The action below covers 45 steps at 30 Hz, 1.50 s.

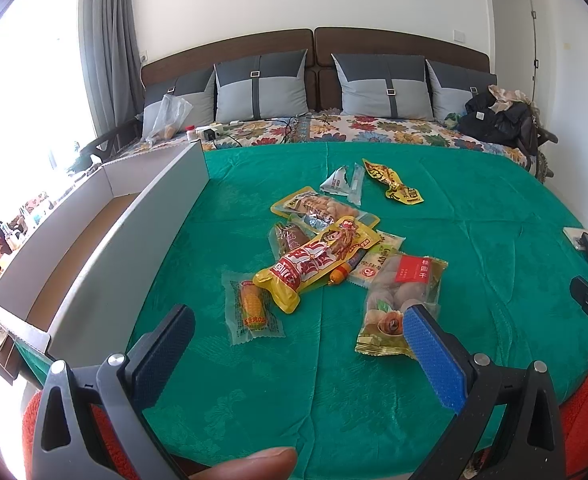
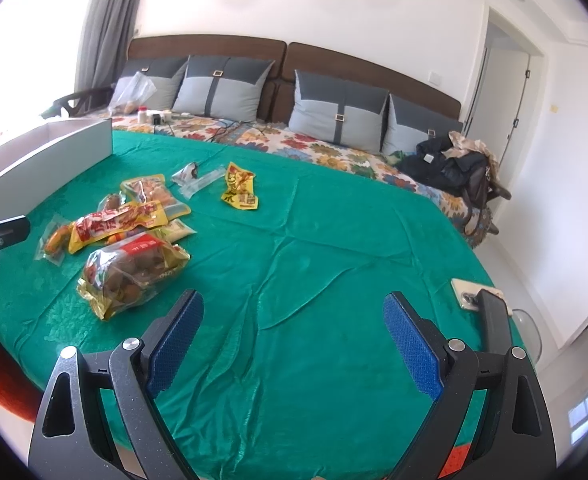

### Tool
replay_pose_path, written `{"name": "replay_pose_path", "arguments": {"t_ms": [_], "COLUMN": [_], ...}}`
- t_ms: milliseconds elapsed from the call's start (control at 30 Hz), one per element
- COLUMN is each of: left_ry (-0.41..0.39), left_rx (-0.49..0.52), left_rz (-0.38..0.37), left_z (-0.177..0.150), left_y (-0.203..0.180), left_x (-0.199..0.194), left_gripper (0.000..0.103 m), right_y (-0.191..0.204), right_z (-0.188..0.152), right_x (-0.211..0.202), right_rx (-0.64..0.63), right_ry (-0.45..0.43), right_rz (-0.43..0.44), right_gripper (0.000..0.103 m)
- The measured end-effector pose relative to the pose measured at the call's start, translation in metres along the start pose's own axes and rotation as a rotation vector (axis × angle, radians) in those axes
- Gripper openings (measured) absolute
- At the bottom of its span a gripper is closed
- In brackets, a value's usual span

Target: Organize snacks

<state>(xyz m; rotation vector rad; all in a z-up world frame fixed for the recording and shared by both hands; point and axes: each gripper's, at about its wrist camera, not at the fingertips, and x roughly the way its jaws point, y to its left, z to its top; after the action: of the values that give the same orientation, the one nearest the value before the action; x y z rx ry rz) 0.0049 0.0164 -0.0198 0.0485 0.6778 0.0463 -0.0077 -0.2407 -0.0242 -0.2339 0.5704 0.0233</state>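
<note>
A pile of snack packets lies on the green cloth (image 1: 474,240). It holds a corn packet (image 1: 251,312), a yellow-red packet (image 1: 318,260), a clear bag with a red label (image 1: 402,296), a yellow tray pack (image 1: 318,206), a crumpled yellow packet (image 1: 394,186) and small clear packets (image 1: 340,180). My left gripper (image 1: 300,316) is open and empty, just short of the pile. My right gripper (image 2: 294,308) is open and empty over bare cloth, right of the pile; the red-label bag (image 2: 130,268) lies to its left. An open white box (image 1: 106,236) stands left of the pile.
Beyond the cloth is a floral sofa (image 1: 374,128) with grey cushions, cables, a plastic bag (image 1: 170,116) and a black bag (image 1: 498,118). A phone (image 2: 468,292) lies at the cloth's right edge. A red fabric (image 1: 586,412) shows at the near edge.
</note>
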Motion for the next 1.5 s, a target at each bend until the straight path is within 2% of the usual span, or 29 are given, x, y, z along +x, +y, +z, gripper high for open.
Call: {"name": "replay_pose_path", "arguments": {"t_ms": [567, 700, 800, 900, 967, 1100, 1200, 1300, 1367, 1433, 1500], "left_ry": [0.01, 0.047, 0.112, 0.155, 0.18, 0.197, 0.187, 0.178, 0.179, 0.176, 0.171], "left_rx": [-0.006, -0.02, -0.079, -0.135, -0.146, -0.166, -0.161, -0.138, -0.122, -0.099, -0.072], "left_rz": [-0.001, 0.005, -0.003, -0.013, -0.007, 0.002, 0.012, 0.032, 0.041, 0.053, 0.06], "left_z": [-0.002, -0.003, -0.006, -0.013, -0.017, -0.019, -0.019, -0.019, -0.021, -0.023, -0.025], "left_y": [0.004, 0.011, 0.026, 0.042, 0.048, 0.055, 0.057, 0.056, 0.055, 0.053, 0.052], "left_x": [0.003, 0.013, 0.028, 0.038, 0.045, 0.05, 0.048, 0.047, 0.047, 0.047, 0.047], "left_gripper": [0.103, 0.103, 0.103, 0.103, 0.103, 0.103, 0.103, 0.103, 0.103, 0.103, 0.103], "right_y": [0.0, -0.003, -0.019, -0.037, -0.032, 0.017, 0.058, 0.094, 0.121, 0.139, 0.14], "right_z": [-0.001, -0.003, -0.006, -0.013, -0.016, -0.013, 0.008, 0.034, 0.041, 0.04, 0.034], "right_x": [0.002, 0.008, 0.019, 0.034, 0.048, 0.071, 0.081, 0.098, 0.118, 0.134, 0.137], "right_rx": [0.003, 0.026, 0.111, 0.223, 0.261, 0.274, 0.288, 0.319, 0.255, 0.19, 0.161], "right_ry": [0.012, 0.039, 0.087, 0.161, 0.24, 0.371, 0.399, 0.42, 0.499, 0.565, 0.561], "right_rz": [0.009, 0.027, 0.054, 0.132, 0.231, 0.465, 0.549, 0.471, 0.37, 0.307, 0.274], "right_gripper": [0.094, 0.094, 0.094, 0.094, 0.094, 0.094, 0.094, 0.094, 0.094, 0.094, 0.094]}}
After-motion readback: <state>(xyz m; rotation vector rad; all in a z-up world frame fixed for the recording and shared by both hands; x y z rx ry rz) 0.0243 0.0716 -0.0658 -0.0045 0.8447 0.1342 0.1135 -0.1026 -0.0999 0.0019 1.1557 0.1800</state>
